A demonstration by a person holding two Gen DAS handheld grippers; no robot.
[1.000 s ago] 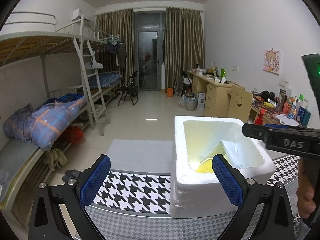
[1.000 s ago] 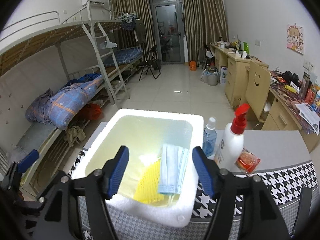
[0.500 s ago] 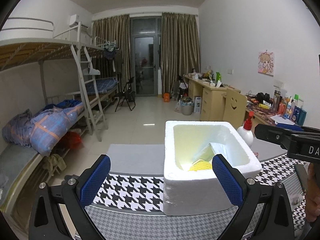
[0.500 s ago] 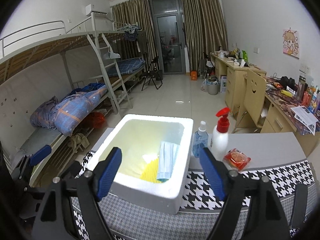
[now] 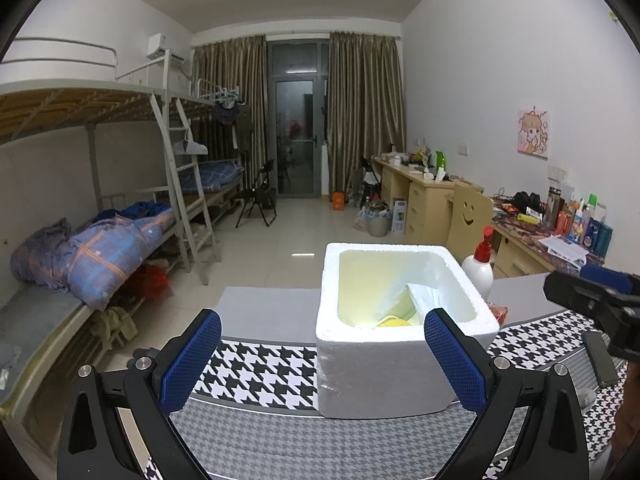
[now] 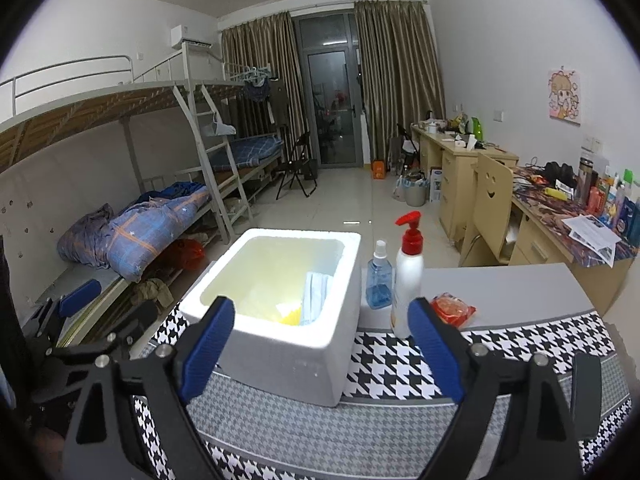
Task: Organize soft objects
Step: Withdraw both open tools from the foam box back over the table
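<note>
No words, brand names or numbers can be read anywhere in this room. The white pump bottle [image 6: 407, 280] with the red top, just right of the white foam box [image 6: 280, 320], has some print low on its side, but it is too small and blurred to make out. The red packet [image 6: 452, 309] to the right of that bottle shows no legible lettering. Farther right of the box, the bottles and cartons [image 6: 608, 200] on the cluttered tabletop by the wall carry coloured labels, all too small to read. The printed sheet [image 6: 592, 232] lying there is a blur of tiny type.
</note>
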